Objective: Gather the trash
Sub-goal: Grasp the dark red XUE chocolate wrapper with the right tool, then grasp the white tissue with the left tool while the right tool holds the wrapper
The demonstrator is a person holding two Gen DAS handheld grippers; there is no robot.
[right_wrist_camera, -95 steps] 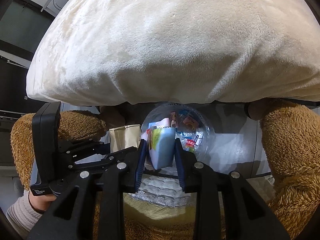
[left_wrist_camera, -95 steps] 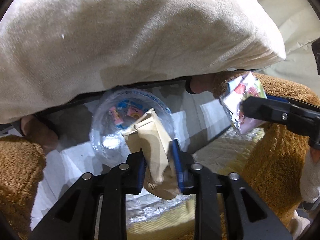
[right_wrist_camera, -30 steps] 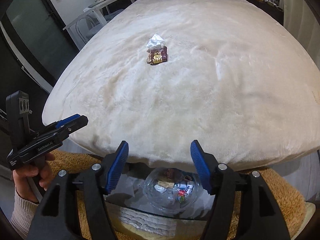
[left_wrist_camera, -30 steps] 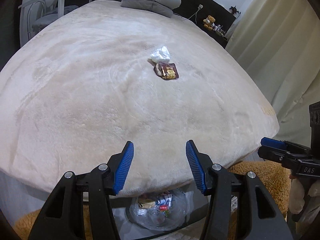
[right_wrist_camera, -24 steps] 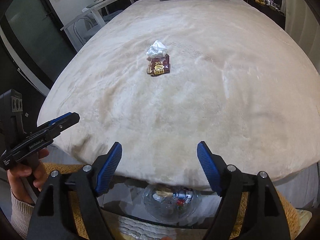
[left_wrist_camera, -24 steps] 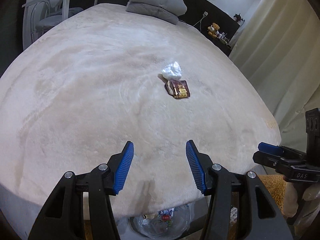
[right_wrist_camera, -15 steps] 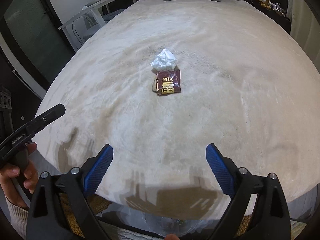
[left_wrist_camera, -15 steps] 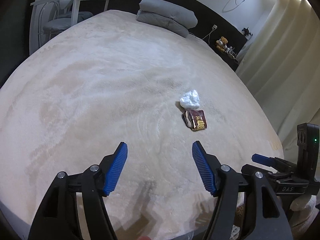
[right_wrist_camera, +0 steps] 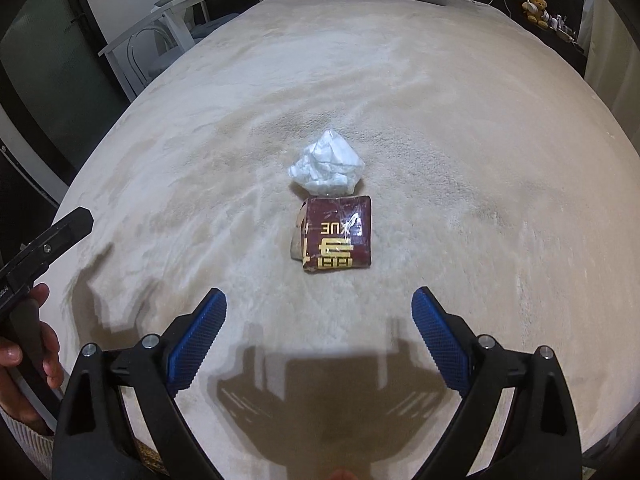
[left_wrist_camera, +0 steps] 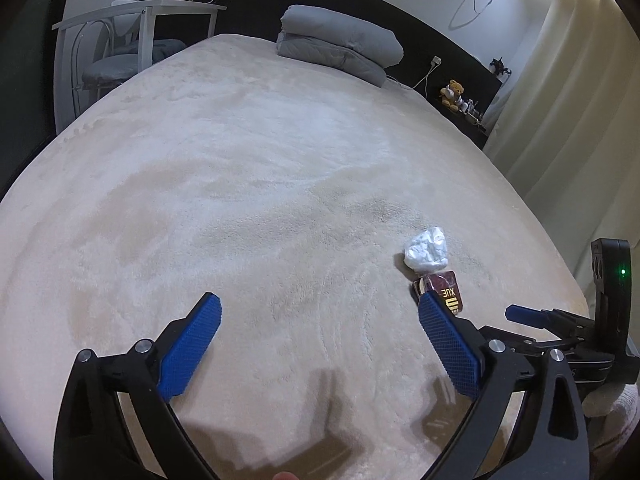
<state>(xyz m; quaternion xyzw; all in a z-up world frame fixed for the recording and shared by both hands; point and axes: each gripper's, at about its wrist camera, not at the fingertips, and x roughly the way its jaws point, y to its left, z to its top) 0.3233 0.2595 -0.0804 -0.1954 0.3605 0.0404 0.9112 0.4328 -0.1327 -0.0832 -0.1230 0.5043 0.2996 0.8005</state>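
Observation:
A dark red snack wrapper (right_wrist_camera: 338, 236) with gold print lies flat on the cream plush bed cover (right_wrist_camera: 460, 140). A crumpled white plastic wad (right_wrist_camera: 326, 168) touches its far edge. My right gripper (right_wrist_camera: 319, 295) hangs open just short of the wrapper, which lines up with the gap, and nothing sits between its pads. My left gripper (left_wrist_camera: 318, 299) hovers over bare cover, its jaws opening and empty. From there the wrapper (left_wrist_camera: 446, 286) and wad (left_wrist_camera: 426, 250) lie to the right, partly behind the right pad. The right gripper's fingers (left_wrist_camera: 524, 314) reach in from the right edge.
Folded grey bedding (left_wrist_camera: 340, 52) lies at the head of the bed. A white table with a chair (left_wrist_camera: 140, 20) stands on the far left, a teddy bear (left_wrist_camera: 452, 94) on a dark shelf on the far right, beside cream curtains (left_wrist_camera: 568, 100). A hand (right_wrist_camera: 36, 344) holds the left gripper's handle.
Both grippers have left the clear bowl at the bed's foot, where they held trash, and moved forward over the bed. The wrapper and wad are now closer. Both jaws have spread wider.

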